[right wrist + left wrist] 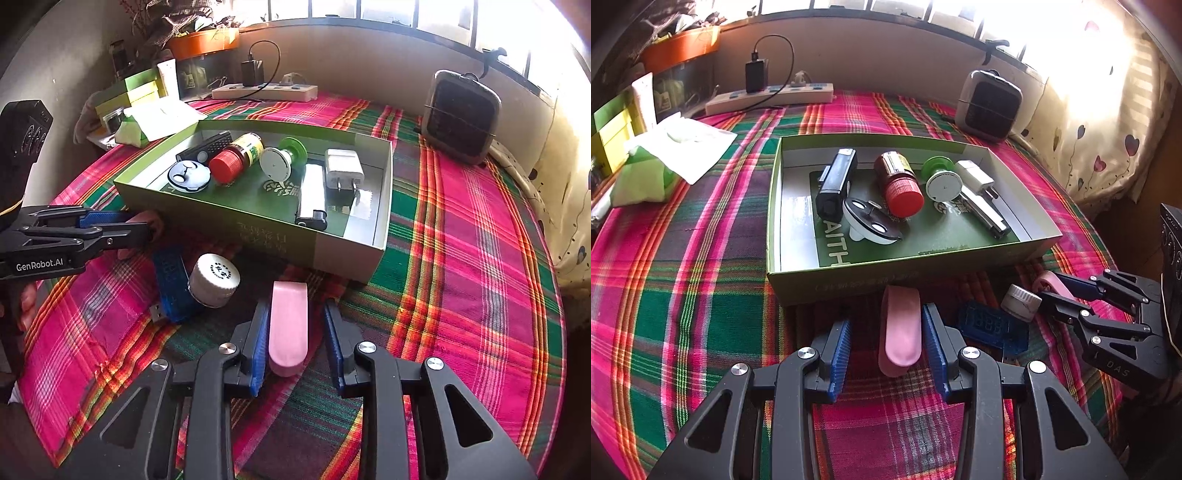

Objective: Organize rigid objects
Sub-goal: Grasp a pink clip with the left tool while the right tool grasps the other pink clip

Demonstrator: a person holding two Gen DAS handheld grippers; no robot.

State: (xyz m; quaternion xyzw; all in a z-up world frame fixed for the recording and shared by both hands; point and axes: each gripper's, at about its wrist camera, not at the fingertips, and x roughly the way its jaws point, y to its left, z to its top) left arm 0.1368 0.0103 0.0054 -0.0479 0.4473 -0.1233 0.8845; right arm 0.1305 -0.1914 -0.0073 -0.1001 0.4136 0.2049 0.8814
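Left gripper (886, 317) lowered over plaid cloth (701, 295) just in front of green box (849, 284); fingers spread, first pink piece (899, 332) lying between them, gaps seen on both sides, not pinched. Right gripper (295, 306) placed around second pink piece (288, 328); one pad touching it, other pad apart, no squeeze seen. Blue USB meter (173, 284) and white-capped bottle (214, 280) left on the cloth between the grippers, touching each other. Red-capped jar (899, 184), white charger (343, 168) and other items already laid inside the box.
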